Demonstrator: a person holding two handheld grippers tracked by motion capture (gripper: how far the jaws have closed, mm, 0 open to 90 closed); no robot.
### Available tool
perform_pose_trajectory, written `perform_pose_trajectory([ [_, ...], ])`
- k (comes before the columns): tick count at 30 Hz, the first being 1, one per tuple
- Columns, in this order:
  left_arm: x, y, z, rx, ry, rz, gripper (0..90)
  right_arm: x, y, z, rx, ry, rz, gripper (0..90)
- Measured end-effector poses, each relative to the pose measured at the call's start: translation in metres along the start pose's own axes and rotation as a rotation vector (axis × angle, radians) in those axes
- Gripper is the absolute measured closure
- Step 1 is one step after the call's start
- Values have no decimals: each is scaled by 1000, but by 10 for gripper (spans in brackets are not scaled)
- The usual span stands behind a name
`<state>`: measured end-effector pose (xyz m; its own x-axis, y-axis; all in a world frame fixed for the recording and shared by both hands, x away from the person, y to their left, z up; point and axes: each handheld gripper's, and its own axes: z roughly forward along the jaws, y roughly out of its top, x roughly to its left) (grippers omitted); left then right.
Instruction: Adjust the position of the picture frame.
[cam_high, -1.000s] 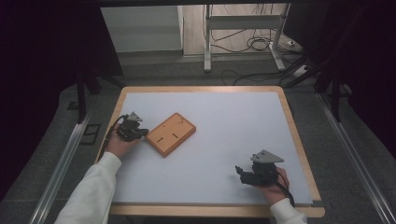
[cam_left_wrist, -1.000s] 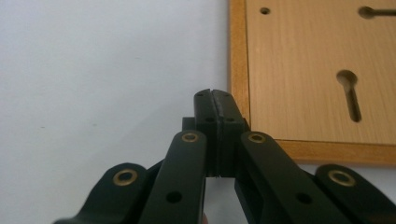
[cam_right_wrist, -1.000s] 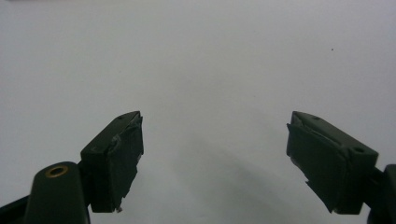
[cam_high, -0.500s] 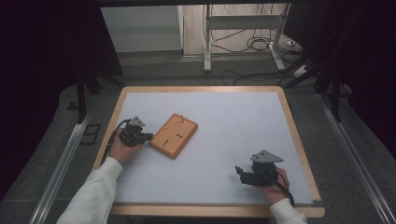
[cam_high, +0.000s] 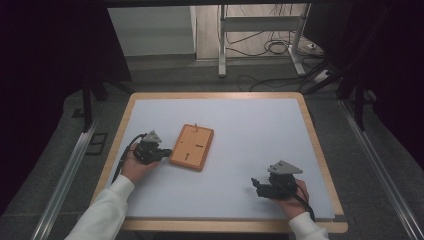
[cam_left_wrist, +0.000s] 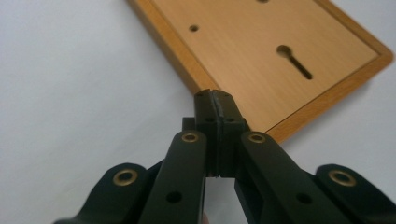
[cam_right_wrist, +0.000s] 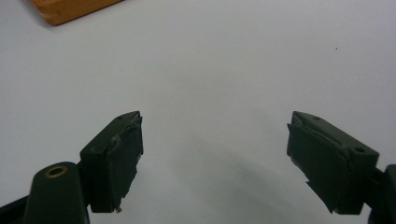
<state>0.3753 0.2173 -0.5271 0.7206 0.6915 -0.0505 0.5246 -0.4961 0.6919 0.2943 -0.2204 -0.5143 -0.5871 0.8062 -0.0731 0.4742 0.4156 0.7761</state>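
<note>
A: Start with the desk (cam_high: 240, 125). It's pale, wood-rimmed, and the board (cam_high: 192, 146) lies flat on it, left of centre.

B: A wooden tray-like board, rectangular, with a raised rim around a sunken panel. I'd judge it stiff and fairly light, not fragile, smooth enough to slide on that surface if nudged.

A: Where would you take hold?

B: On the rim. It's the only part that gives the pads something to bite; the flat panel offers nothing. A long edge, near its middle, so the board doesn't swing.

A: Which way does it run?

B: In the high view its long axis goes from near to far, leaning a little to the right at the far end. The short near edge faces the person. The panel faces up, showing a keyhole slot (cam_left_wrist: 294, 60) and a small hole (cam_left_wrist: 193, 28).

A: And the left tool (cam_high: 161, 152)?

B: Pressed together, nothing between the pads, tip right at the board's left long edge. From the left gripper view (cam_left_wrist: 215, 100) the tip sits over the rim near a corner; whether it touches I can't tell.

A: So closed like that, it looks suited to push, not to pinch.

B: That's my reading. The right tool (cam_high: 257, 186) rests well apart, near the desk's front right, spread wide and empty, with bare desk between its pads (cam_right_wrist: 116, 158)
</note>
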Motion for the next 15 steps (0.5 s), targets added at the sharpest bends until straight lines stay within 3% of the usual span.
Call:
perform_pose_trajectory([
  [5,0,-2,1,-14,-26,-38,898,1,0,0,1,1,-3,187],
  [15,-11,-1,5,-23,-63,-30,898,1,1,0,1,3,-4,187],
])
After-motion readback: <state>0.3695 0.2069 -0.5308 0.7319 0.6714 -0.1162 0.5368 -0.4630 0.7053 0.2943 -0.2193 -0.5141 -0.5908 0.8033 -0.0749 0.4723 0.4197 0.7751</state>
